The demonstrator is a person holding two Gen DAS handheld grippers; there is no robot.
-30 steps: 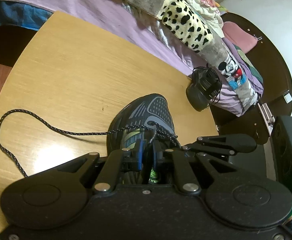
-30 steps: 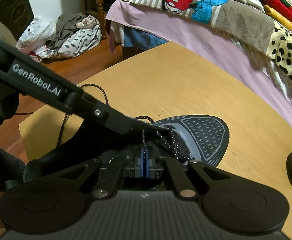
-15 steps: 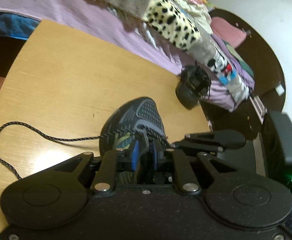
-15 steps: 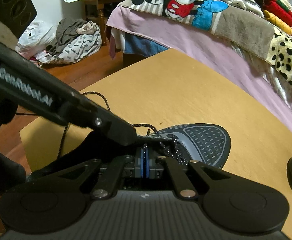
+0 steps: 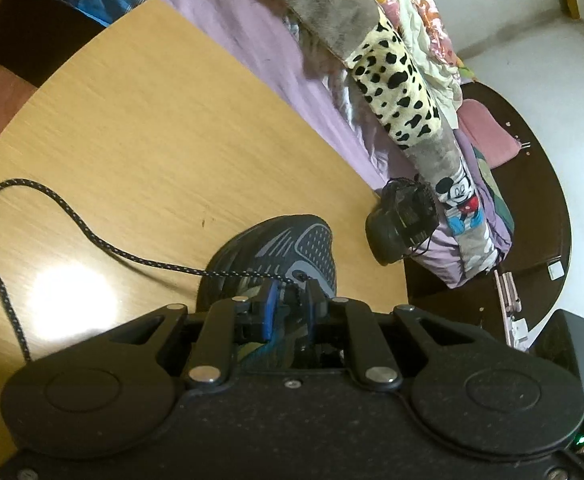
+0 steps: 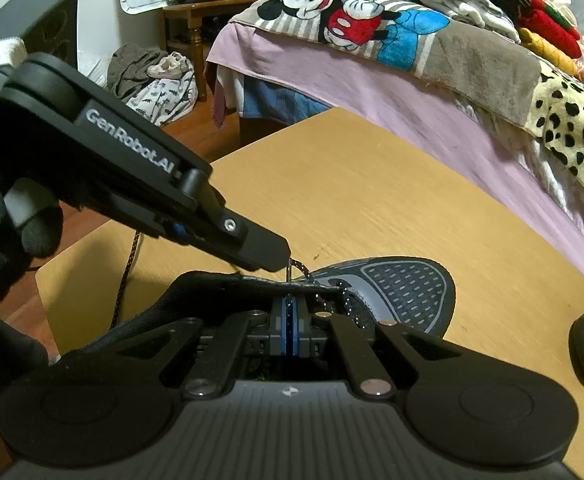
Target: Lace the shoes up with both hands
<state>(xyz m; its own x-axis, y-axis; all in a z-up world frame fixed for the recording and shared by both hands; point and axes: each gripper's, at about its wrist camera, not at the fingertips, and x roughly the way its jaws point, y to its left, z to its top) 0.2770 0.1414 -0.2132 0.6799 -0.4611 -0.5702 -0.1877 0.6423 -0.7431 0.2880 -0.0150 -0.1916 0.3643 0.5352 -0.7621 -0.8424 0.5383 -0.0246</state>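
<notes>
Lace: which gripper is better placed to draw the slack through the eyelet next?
Left, probably. The left gripper has its fingertips at the lace where it rises from the shoe. The right gripper is shut by the tongue edge; what it pinches is unclear.

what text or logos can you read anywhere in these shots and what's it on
"GenRobot.AI": white lettering on the side of the left gripper, seen in the right wrist view.
No other words or numbers can be read; the blanket on the bed carries only a cartoon mouse picture, no lettering.
</notes>
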